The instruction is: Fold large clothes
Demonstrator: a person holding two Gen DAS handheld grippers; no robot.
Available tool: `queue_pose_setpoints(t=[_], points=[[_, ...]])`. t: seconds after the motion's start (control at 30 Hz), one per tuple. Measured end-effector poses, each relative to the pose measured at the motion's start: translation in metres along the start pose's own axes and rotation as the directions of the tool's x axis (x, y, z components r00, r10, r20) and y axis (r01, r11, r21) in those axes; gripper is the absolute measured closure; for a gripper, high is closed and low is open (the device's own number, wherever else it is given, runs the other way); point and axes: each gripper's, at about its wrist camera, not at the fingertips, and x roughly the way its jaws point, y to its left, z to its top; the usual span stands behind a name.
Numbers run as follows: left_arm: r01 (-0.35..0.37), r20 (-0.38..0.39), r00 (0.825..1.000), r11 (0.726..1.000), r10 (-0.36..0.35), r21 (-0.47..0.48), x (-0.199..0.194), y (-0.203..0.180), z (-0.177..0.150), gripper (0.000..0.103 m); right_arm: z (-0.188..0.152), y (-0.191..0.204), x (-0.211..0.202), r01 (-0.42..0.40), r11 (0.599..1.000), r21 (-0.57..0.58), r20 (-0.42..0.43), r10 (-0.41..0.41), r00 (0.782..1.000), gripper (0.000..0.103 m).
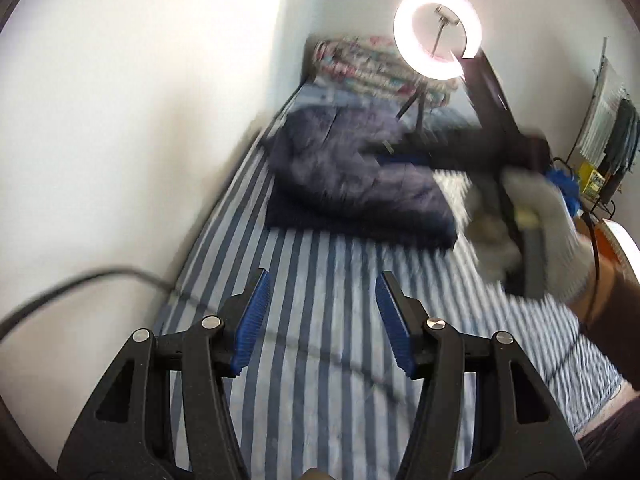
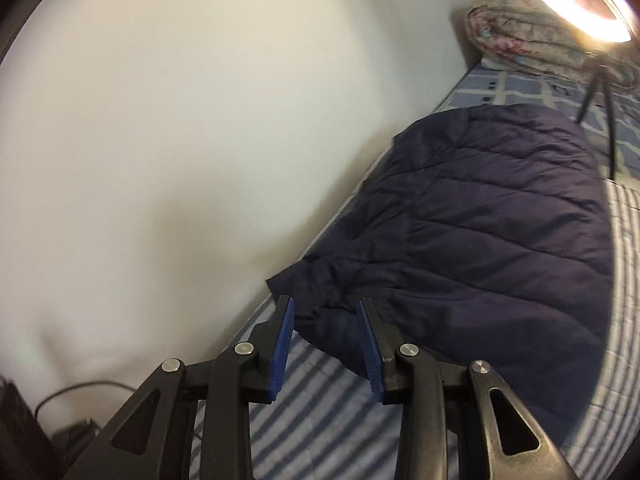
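- The left gripper (image 1: 322, 280) hovers over the bare striped bed (image 1: 320, 360), its blue pads apart with nothing between them.
- The right gripper (image 2: 326, 308) hangs at the jacket's near corner, jaws parted; the pads do not press on the cloth.
- A gloved hand (image 1: 532, 224) carries it, blurred, near the bed's right edge.
- The navy quilted jacket (image 2: 480, 232) lies folded along the bed's wall-side edge.
- Beyond it stands a ring light (image 1: 438, 32) on a tripod.
- A floral quilt (image 2: 528, 36) is bundled at the bed's far end.
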Motion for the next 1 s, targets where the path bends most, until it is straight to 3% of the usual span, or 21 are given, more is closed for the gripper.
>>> queue_pose_setpoints(t=[0.13,0.27,0.33,0.43,0.53,0.63,0.7,0.8,0.87,1.0], points=[[-0.008,0.065,0.998,1.000,0.006,0.016,0.024,-0.003,0.044,0.046,-0.011,-0.036,-0.029,0.135,0.991,-0.001,0.015,-0.135,0.991,0.069],[-0.050,0.094,0.995,0.997,0.044,0.055,0.067,-0.005,0.084,0.047,-0.014,-0.078,-0.038,0.209,0.977,0.031,0.007,-0.209,0.978,0.071],[-0.078,0.064,0.995,0.995,0.075,0.056,0.094,-0.001,0.096,0.055,-0.018,-0.087,-0.043,0.217,0.975,0.050,0.010,-0.218,0.976,0.072],[-0.127,0.015,0.992,0.991,0.127,0.034,0.134,0.012,0.106,0.057,-0.025,-0.095,-0.040,0.219,0.974,0.058,0.005,-0.219,0.976,0.073],[-0.210,-0.021,0.977,0.976,0.212,0.066,0.165,0.020,0.102,0.057,-0.030,-0.094,-0.031,0.232,0.972,0.027,-0.026,-0.231,0.973,0.073],[-0.290,-0.106,0.947,0.948,0.304,0.129,0.200,0.030,0.081,0.057,-0.042,-0.093,-0.017,0.272,0.962,-0.010,-0.082,-0.272,0.959,0.075],[-0.284,-0.185,0.934,0.949,0.306,0.137,0.222,0.040,0.064,0.057,-0.048,-0.099,-0.015,0.280,0.960,-0.010,-0.093,-0.279,0.956,0.077],[-0.278,-0.189,0.936,0.952,0.298,0.126,0.226,0.044,0.056,0.057,-0.055,-0.112,-0.046,0.175,0.982,0.074,-0.030,-0.173,0.984,0.072],[-0.274,-0.188,0.937,0.953,0.295,0.131,0.225,0.045,0.057,0.057,-0.063,-0.115,-0.058,0.196,0.979,0.061,-0.025,-0.195,0.980,0.068],[-0.270,-0.190,0.935,0.950,0.298,0.158,0.226,0.045,0.057,0.057,-0.090,-0.109,-0.062,0.227,0.973,-0.043,-0.093,-0.230,0.969,0.068]])
